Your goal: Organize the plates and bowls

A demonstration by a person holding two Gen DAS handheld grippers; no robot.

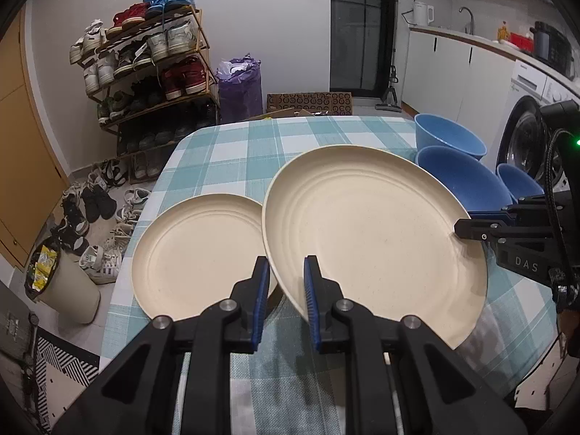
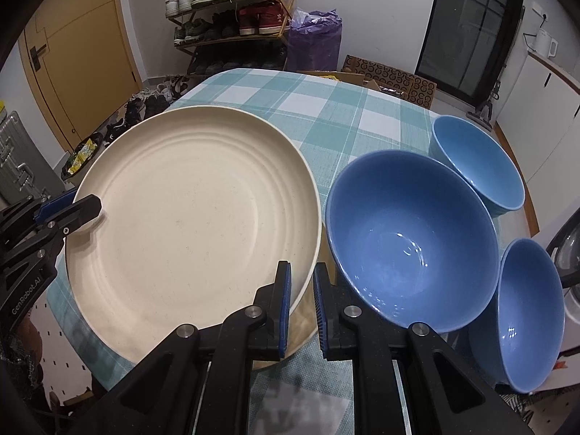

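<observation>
Both sets of jaws are clenched on the same big plate (image 1: pixel 369 239), each on its own side of the rim. The left gripper (image 1: pixel 286 279) pinches the near-left rim, its blue pads on either face of the edge. The right gripper (image 2: pixel 302 290) pinches the rim at the plate's near-right side, next to the bowls; in the left view its black tip lies across the plate's right edge. Held at 2 points, the wide plate should not swing or sag, which is probably why both hands carry it.

The plate is tilted, its left side lifted clear of the cloth, and hangs over the near middle of the counter (image 1: pixel 232 148). Just to its left a smaller plate (image 1: pixel 199 257) lies flat on the cloth near the counter's left edge, with the big plate's left rim just over its right rim. That looks like the stacking spot, though a larger plate on a smaller one would sit less steadily than the reverse.

Toward the counter's right edge stand 3 blue bowls: a large bowl (image 2: pixel 409 243) just beside the held plate, a small bowl (image 2: pixel 478 166) behind it, and another, the near bowl (image 2: pixel 529 311), at the near right. They are still unstacked, so the sorting seems to be at an early stage.
</observation>
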